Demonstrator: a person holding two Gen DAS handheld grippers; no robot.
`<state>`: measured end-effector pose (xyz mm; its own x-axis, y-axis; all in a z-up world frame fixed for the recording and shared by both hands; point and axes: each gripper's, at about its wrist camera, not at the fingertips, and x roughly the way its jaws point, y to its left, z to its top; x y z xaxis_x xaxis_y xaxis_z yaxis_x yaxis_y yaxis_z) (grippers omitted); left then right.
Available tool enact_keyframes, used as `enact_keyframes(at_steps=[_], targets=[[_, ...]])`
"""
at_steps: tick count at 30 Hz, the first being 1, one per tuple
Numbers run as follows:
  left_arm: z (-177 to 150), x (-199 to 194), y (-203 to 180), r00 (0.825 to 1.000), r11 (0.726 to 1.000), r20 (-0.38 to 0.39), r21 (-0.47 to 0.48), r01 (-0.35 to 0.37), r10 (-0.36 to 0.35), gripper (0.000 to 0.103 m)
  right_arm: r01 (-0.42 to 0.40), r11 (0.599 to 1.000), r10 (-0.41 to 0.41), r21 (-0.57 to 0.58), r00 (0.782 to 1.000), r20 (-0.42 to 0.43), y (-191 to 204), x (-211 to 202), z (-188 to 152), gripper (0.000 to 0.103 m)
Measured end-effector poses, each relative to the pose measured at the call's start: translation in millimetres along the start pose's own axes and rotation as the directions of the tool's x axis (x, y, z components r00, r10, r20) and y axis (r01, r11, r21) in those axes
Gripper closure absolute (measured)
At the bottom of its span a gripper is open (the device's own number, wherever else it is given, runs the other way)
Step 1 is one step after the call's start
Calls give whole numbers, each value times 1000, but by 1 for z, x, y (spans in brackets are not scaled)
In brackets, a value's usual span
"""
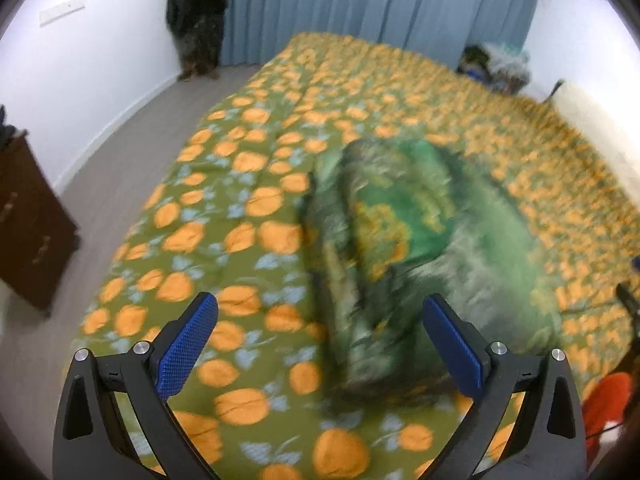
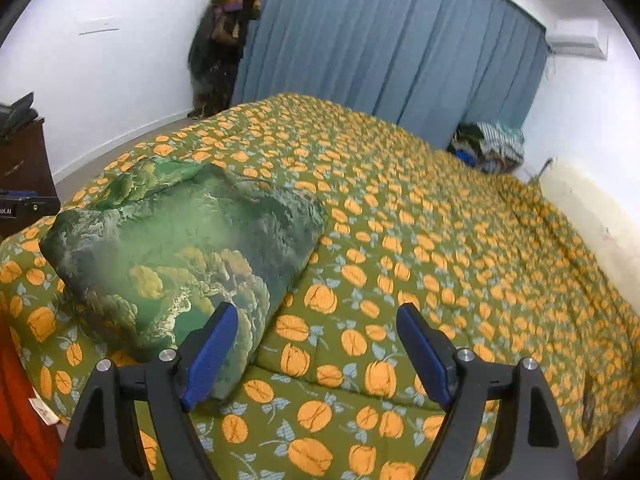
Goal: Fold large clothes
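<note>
Grippers, left [image 1: 320, 344] and right [image 2: 316, 350], hover wide open, holding nothing; folded green garment [image 2: 180, 256] lies at ten o'clock on the quilt [image 2: 440, 240]; careless grabs could undo its folds.

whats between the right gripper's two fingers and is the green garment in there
Only the orange-patterned bedspread shows between the right gripper fingers, in the right wrist view. The folded green garment lies just outside its left finger.
</note>
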<state>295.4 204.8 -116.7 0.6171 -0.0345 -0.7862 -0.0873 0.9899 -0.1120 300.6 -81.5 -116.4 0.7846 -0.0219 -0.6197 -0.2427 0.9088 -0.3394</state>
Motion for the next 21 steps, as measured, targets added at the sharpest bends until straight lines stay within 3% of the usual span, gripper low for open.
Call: enact_keyframes(at_steps=[4,7,8,10,12,18,21], targets=[[2,-10,1,1000,1000,11,6,-27,27,1,-41,999,41,-17,999,20,0,-2,-3,15],[9,-11,15,992,990,10,-59,126,-126,1,-65,996,66,-55,998,0,2,-1,-7,14],[14,-7,24,976,970,4,-113,215,-216,1,-74,996,74,-48,997,-14,0,1,-9,14],[22,4,32,944,929,-27,-185,320,-330,1,-112,994,111,-12,993,-48,-6,5,-12,14],[29,29,39,894,875,-84,-262,406,-440,1,-167,984,172,58,981,-95,-13,12,-14,14],[27,90,30,795,765,-129,-397,507,-593,2,-327,916,360,230,926,-116,-21,26,-18,14],[20,112,16,752,736,-167,-420,531,-637,2,-376,880,422,291,899,-113,-24,33,-19,14]])
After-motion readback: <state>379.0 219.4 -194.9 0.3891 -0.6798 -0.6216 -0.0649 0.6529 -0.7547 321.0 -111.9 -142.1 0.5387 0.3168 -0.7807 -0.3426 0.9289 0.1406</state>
